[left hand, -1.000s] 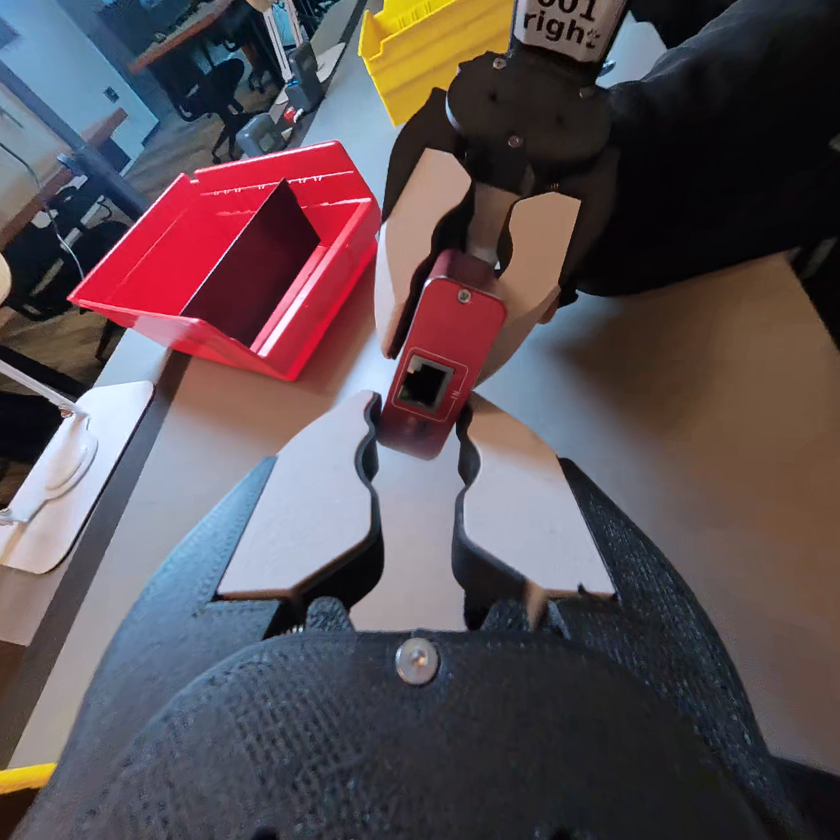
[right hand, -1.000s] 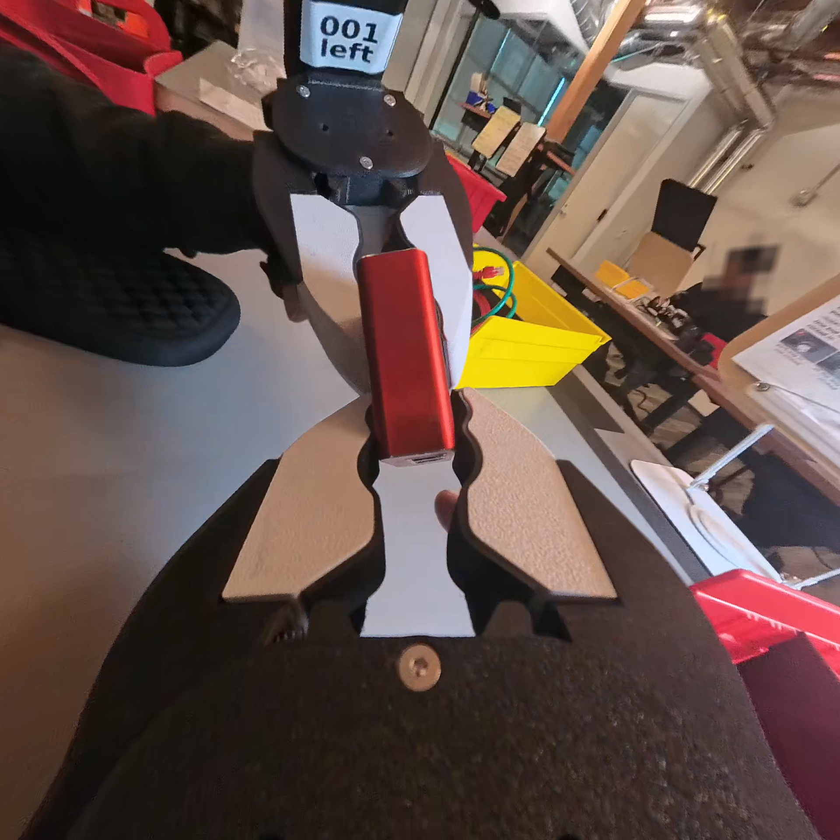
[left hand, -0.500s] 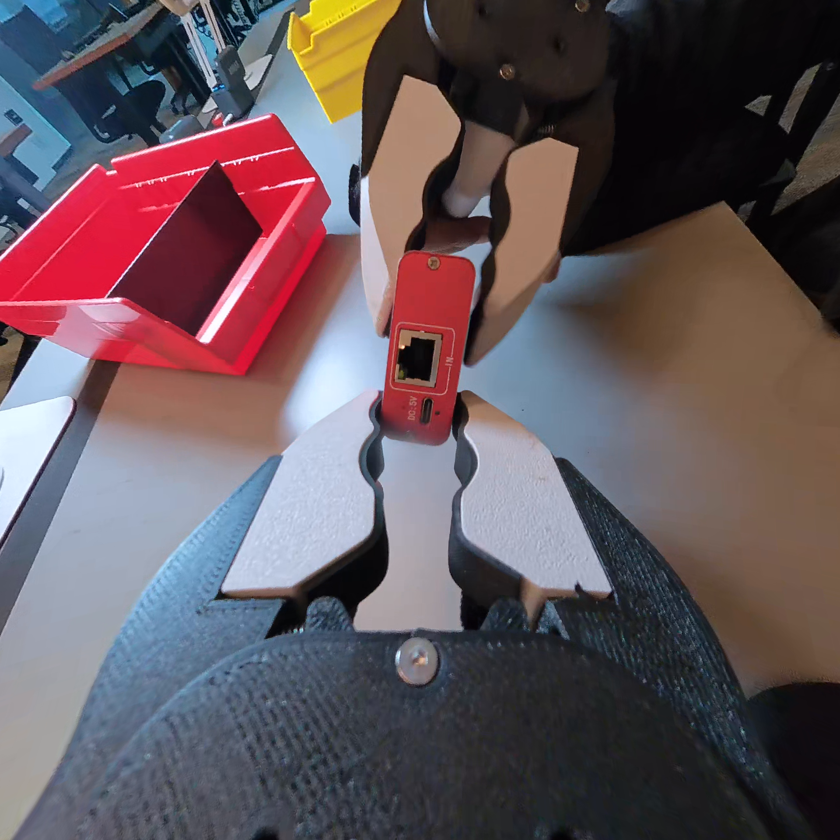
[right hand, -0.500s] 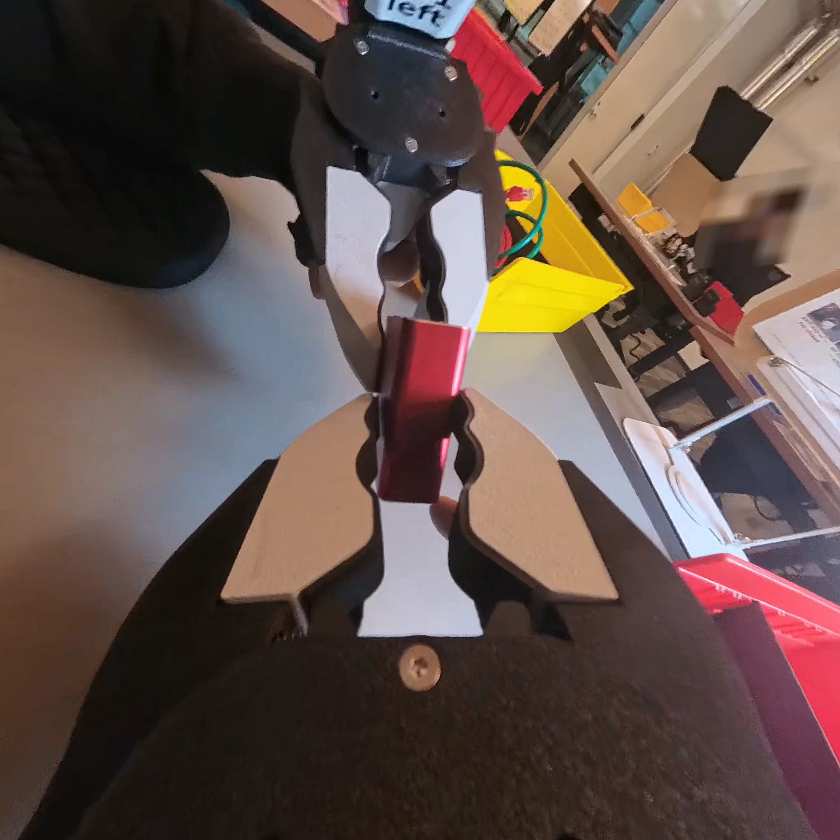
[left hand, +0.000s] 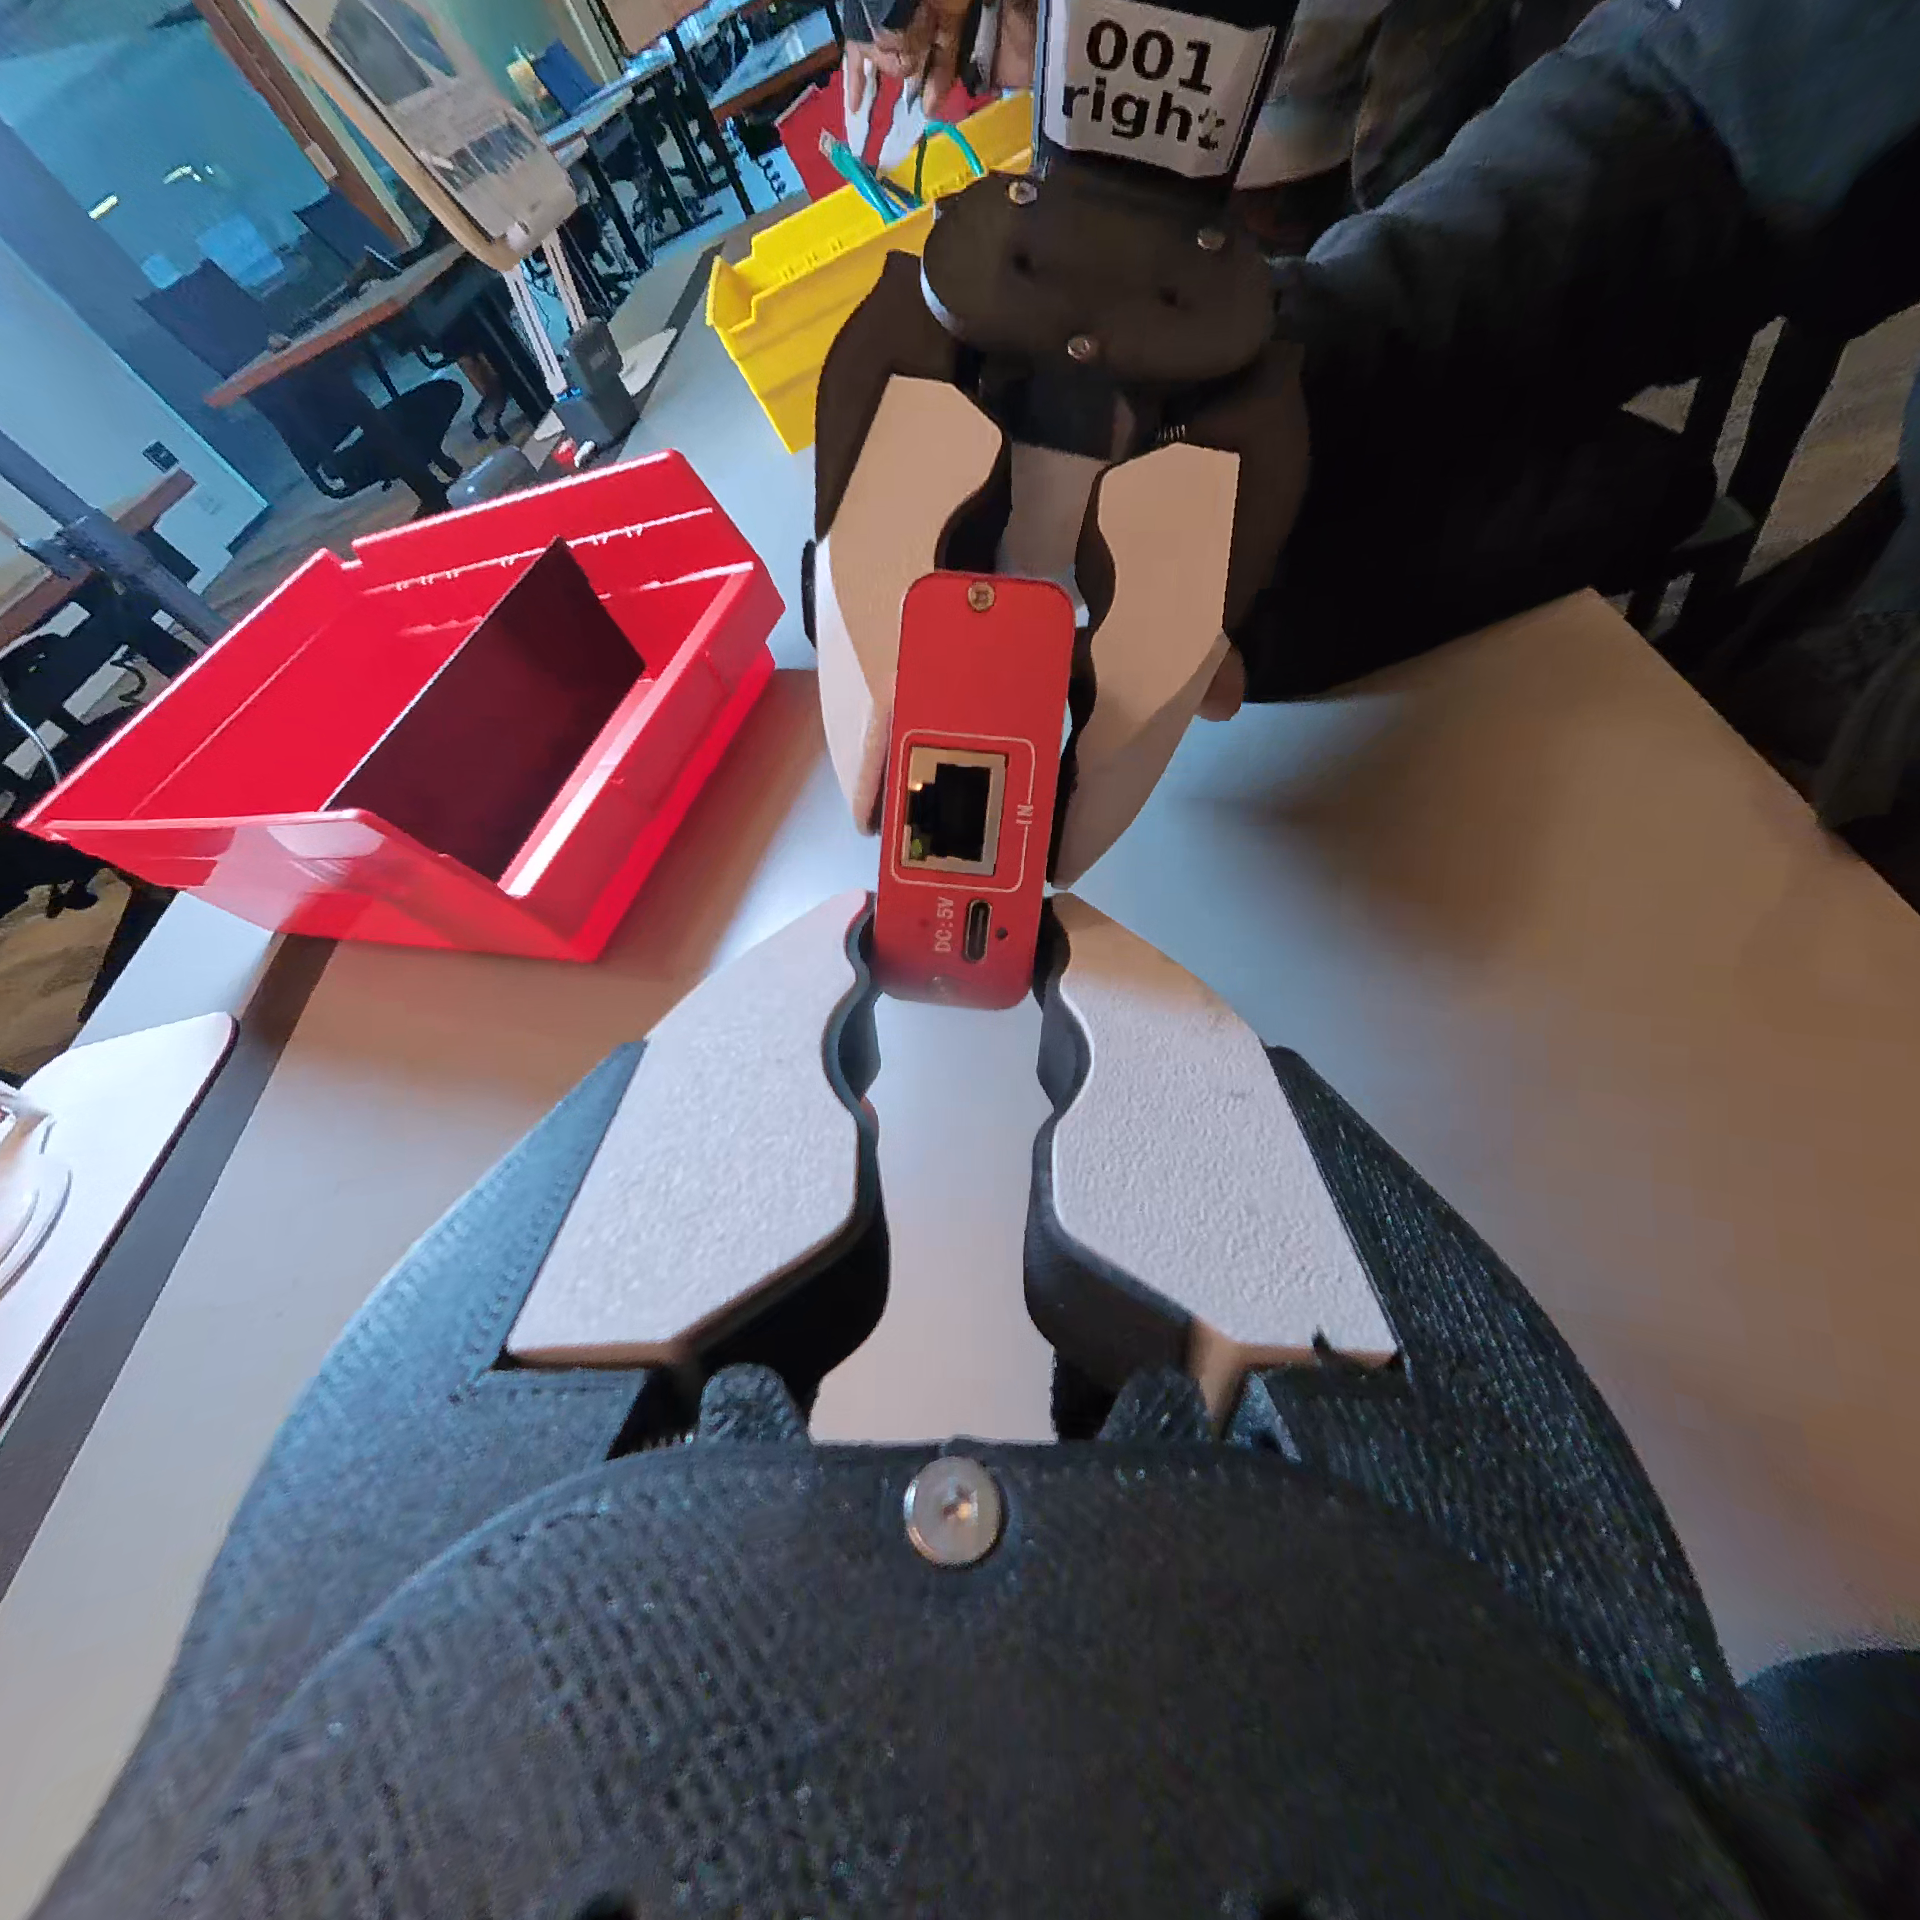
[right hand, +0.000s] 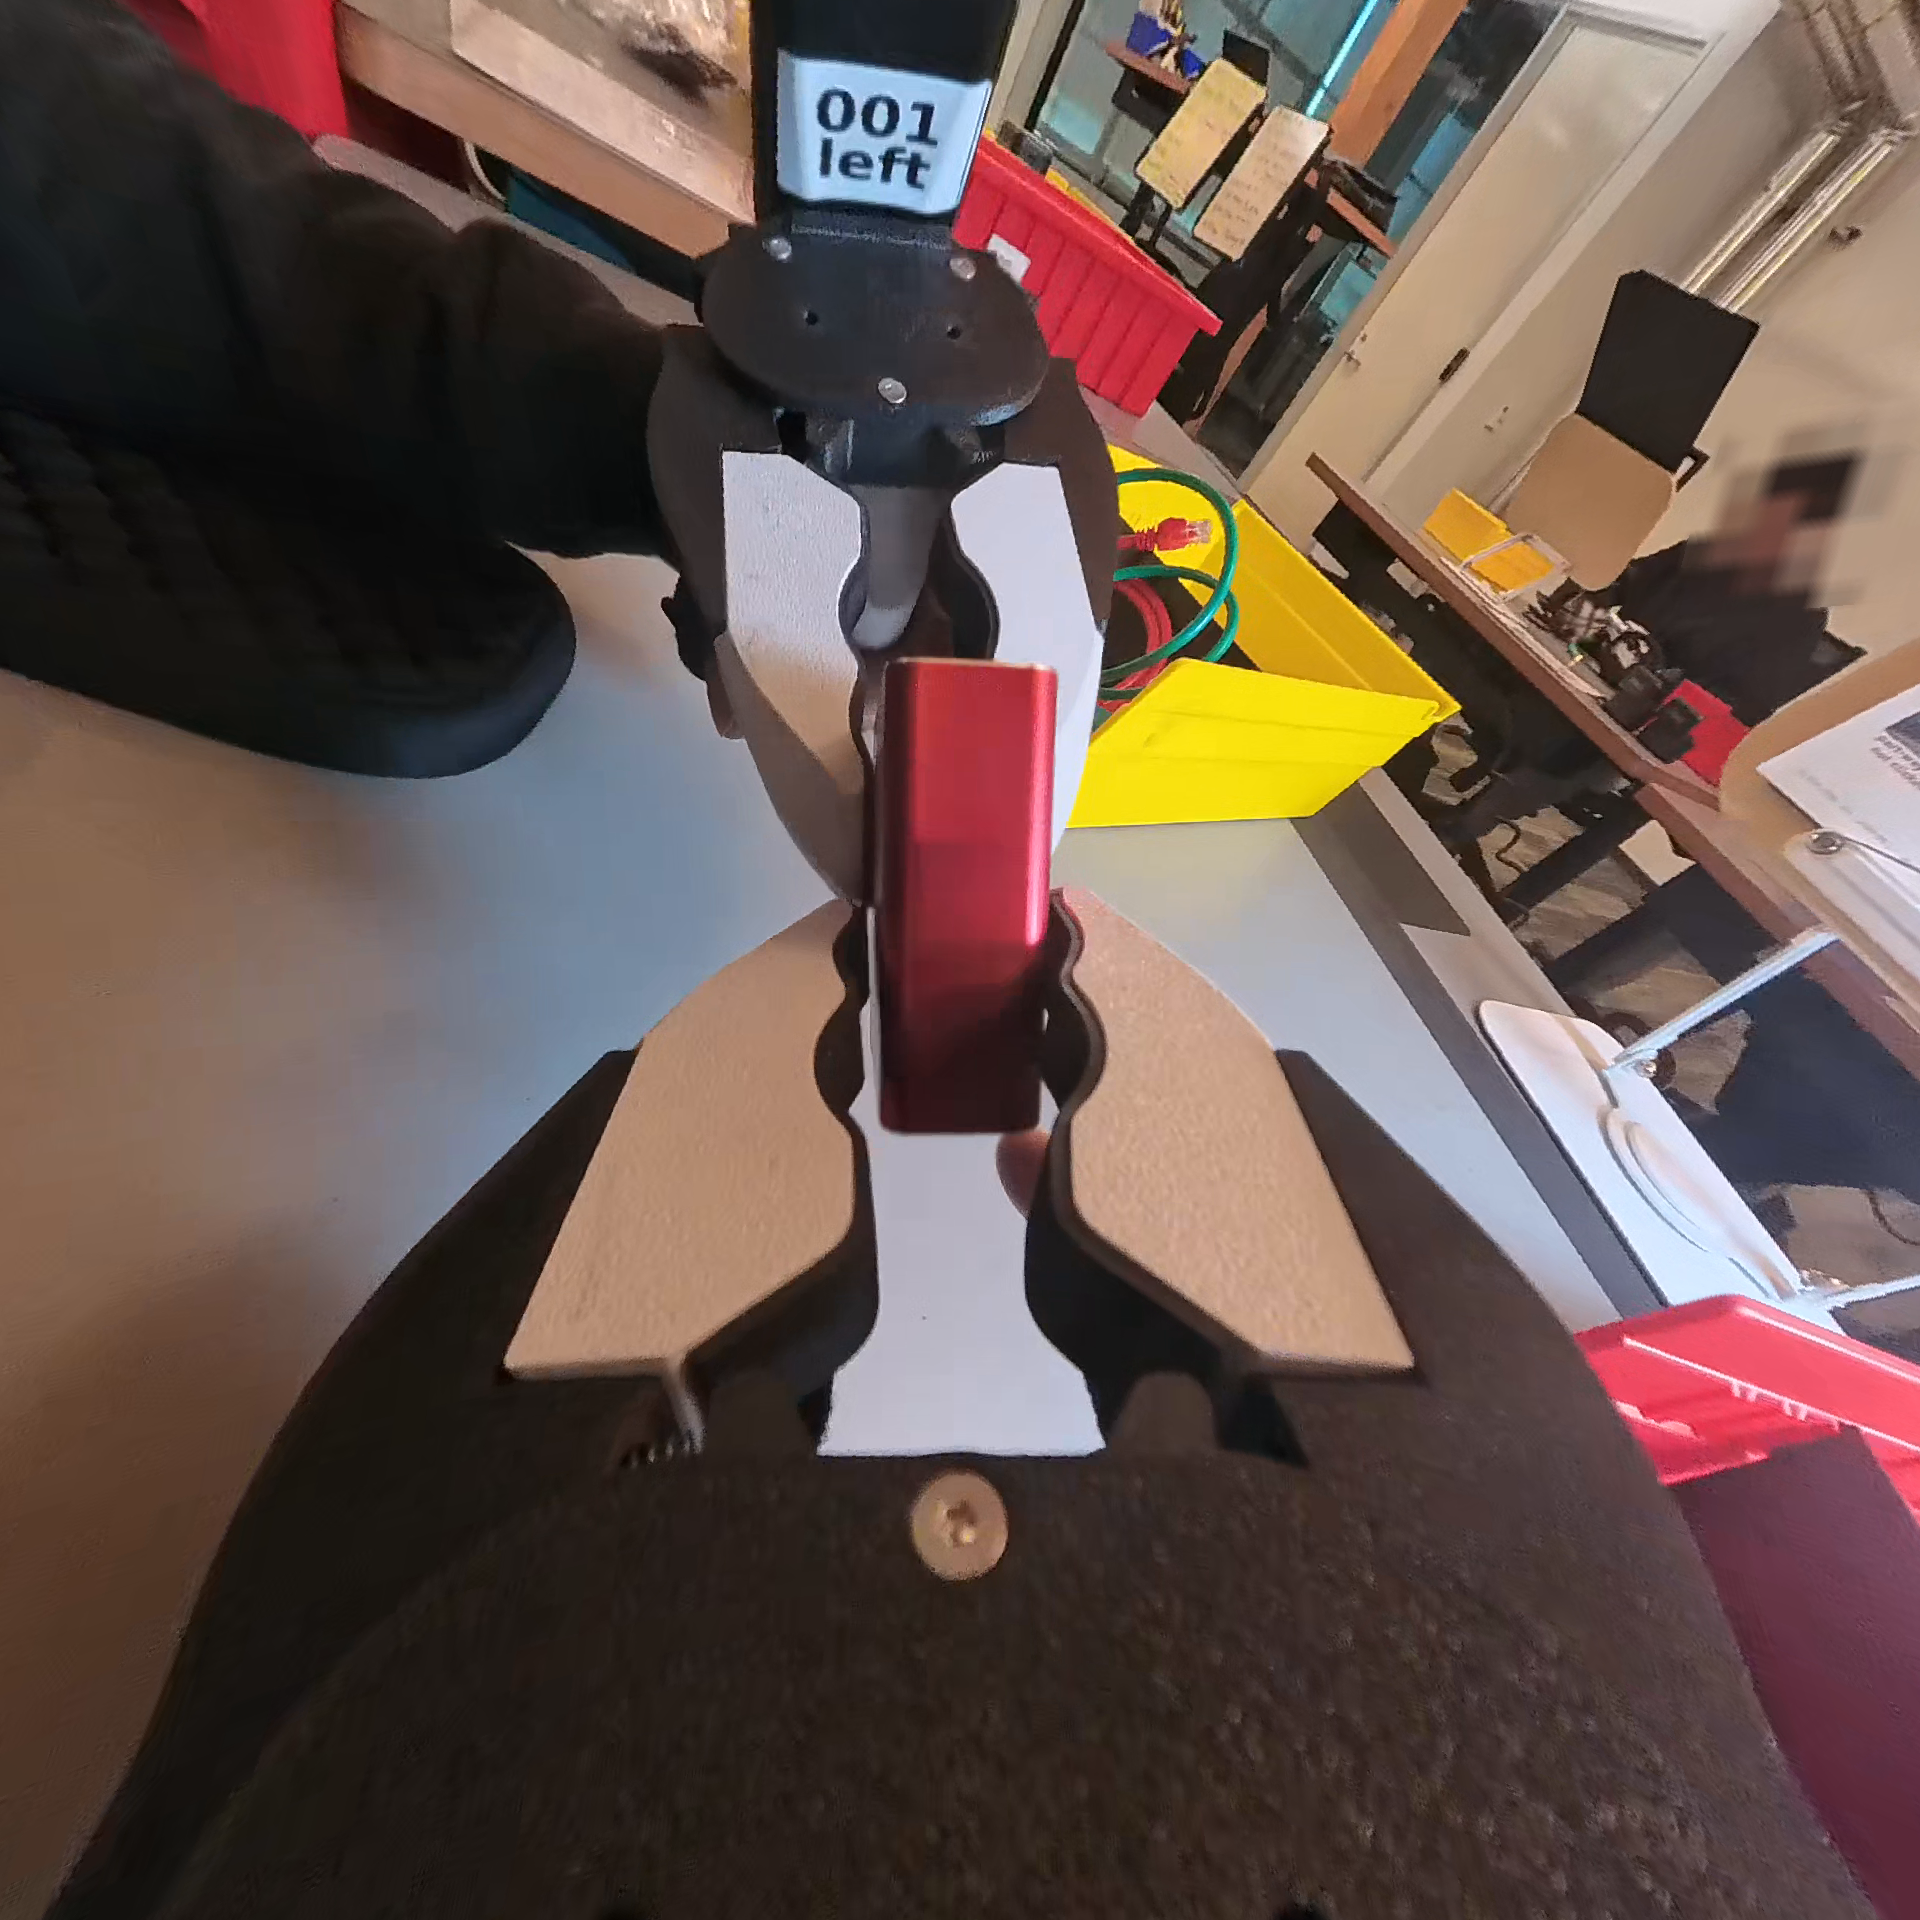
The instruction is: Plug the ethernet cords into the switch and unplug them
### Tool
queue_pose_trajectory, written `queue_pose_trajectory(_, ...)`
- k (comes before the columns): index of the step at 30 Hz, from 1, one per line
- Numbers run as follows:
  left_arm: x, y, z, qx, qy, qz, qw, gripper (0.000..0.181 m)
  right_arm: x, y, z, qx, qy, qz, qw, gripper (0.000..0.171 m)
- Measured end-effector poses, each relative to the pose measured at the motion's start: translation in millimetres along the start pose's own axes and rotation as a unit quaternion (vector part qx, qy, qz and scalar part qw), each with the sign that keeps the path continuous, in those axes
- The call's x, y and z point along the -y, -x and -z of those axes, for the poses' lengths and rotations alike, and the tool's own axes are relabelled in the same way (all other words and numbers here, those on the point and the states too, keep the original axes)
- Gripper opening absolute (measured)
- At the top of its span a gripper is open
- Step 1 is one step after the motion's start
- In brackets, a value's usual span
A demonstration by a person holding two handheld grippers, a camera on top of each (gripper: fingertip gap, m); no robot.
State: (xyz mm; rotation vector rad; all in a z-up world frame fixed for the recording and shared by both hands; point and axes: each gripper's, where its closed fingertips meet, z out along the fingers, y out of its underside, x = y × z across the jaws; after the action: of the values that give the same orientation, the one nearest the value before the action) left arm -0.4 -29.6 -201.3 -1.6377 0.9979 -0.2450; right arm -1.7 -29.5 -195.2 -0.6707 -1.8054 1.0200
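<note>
A small red switch (left hand: 971, 727) stands upright above the grey table (left hand: 1455, 1039), its ethernet port (left hand: 951, 805) facing the left wrist camera, with nothing plugged in. My left gripper (left hand: 956, 935) is shut on its lower end at the fingertips. My right gripper (right hand: 956, 935) faces it from the other side and is shut on the switch body (right hand: 956, 914), which sits deep between its fingers. Green and red ethernet cords (right hand: 1195, 603) lie coiled in a yellow bin (right hand: 1247, 748) beyond the grippers.
An empty red bin (left hand: 416, 727) with a dark divider sits on the table left of the switch. A white lamp base (right hand: 1621, 1122) stands past the table edge. A black-sleeved arm (right hand: 260, 416) holds each gripper. Desks, chairs and a seated person are farther back. Left and right tips are no more than a few centimetres apart.
The switch has turned from lying lengthwise to standing upright, port face toward the left camera. It now sits deeper in my right gripper. Both grippers have risen a little.
</note>
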Motion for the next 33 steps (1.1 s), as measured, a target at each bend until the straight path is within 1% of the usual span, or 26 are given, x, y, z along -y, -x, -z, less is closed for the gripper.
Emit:
queue_pose_trajectory(4, 1.8, -0.7, -1.6, -0.004, -0.016, 0.011, 1.0, 0.028, 3.2, 0.4, 4.1, 0.004, 0.004, 0.012, 1.0, 0.028)
queue_pose_trajectory(7, 1.1, 2.2, -1.5, -0.009, -0.012, 0.058, 0.998, 0.029, 6.1, -3.7, 6.9, -0.011, 0.016, 0.025, 0.999, 0.027)
queue_pose_trajectory(9, 0.6, 10.1, 5.5, -0.003, -0.009, 0.087, 0.996, 0.039, 8.2, -12.0, 10.4, -0.039, 0.022, 0.036, 0.998, 0.026)
queue_pose_trajectory(11, 2.3, 29.4, 22.4, 0.037, 0.001, 0.102, 0.994, 0.044, 10.1, -22.4, 16.2, -0.059, 0.018, 0.026, 0.998, 0.027)
queue_pose_trajectory(13, 3.4, 62.4, 54.3, 0.123, 0.024, 0.105, 0.987, 0.044, 9.5, -34.7, 22.6, -0.083, 0.018, 0.019, 0.996, 0.027)
queue_pose_trajectory(15, 0.3, 100.4, 100.4, 0.226, 0.062, 0.115, 0.965, 0.043, 7.7, -43.9, 26.8, -0.098, 0.016, 0.009, 0.995, 0.027)
queue_pose_trajectory(17, -14.1, 131.9, 151.6, 0.312, 0.13, 0.121, 0.933, 0.043, 5.5, -47.3, 27.6, -0.101, 0.013, 0.001, 0.995, 0.027)
queue_pose_trajectory(19, -37.4, 154.9, 199.8, 0.368, 0.22, 0.117, 0.896, 0.044, 3.0, -46.6, 26.3, -0.101, 0.018, 0.006, 0.995, 0.027)
queue_pose_trajectory(20, -49.8, 163.9, 219.8, 0.385, 0.261, 0.116, 0.878, 0.044, 2.2, -45.6, 25.5, -0.1, 0.021, 0.012, 0.995, 0.027)
queue_pose_trajectory(22, -78.2, 173.6, 246.6, 0.383, 0.34, 0.12, 0.851, 0.044, 1.7, -43.9, 23.8, -0.1, 0.025, 0.019, 0.995, 0.027)
queue_pose_trajectory(24, -105.1, 178.3, 257.0, 0.357, 0.401, 0.119, 0.835, 0.044, 1.9, -42.3, 22.4, -0.096, 0.025, 0.02, 0.995, 0.027)
queue_pose_trajectory(25, -116.9, 178.8, 255.2, 0.334, 0.424, 0.113, 0.834, 0.044, 1.6, -41.6, 21.7, -0.094, 0.025, 0.02, 0.995, 0.027)
queue_pose_trajectory(28, -145.2, 185.4, 245.9, 0.281, 0.494, 0.08, 0.819, 0.044, -1.4, -39.3, 19.6, -0.09, 0.03, 0.022, 0.995, 0.027)
queue_pose_trajectory(31, -168.0, 197.0, 242.2, 0.237, 0.577, 0.038, 0.781, 0.046, -5.6, -37.2, 17.6, -0.087, 0.037, 0.023, 0.995, 0.027)
queue_pose_trajectory(32, -174.3, 201.6, 240.5, 0.228, 0.591, 0.035, 0.773, 0.046, -6.5, -36.6, 17.1, -0.086, 0.039, 0.023, 0.995, 0.027)
queue_pose_trajectory(33, -179.7, 204.2, 236.9, 0.216, 0.597, 0.038, 0.772, 0.044, -7.3, -36.3, 16.9, -0.086, 0.04, 0.023, 0.995, 0.027)
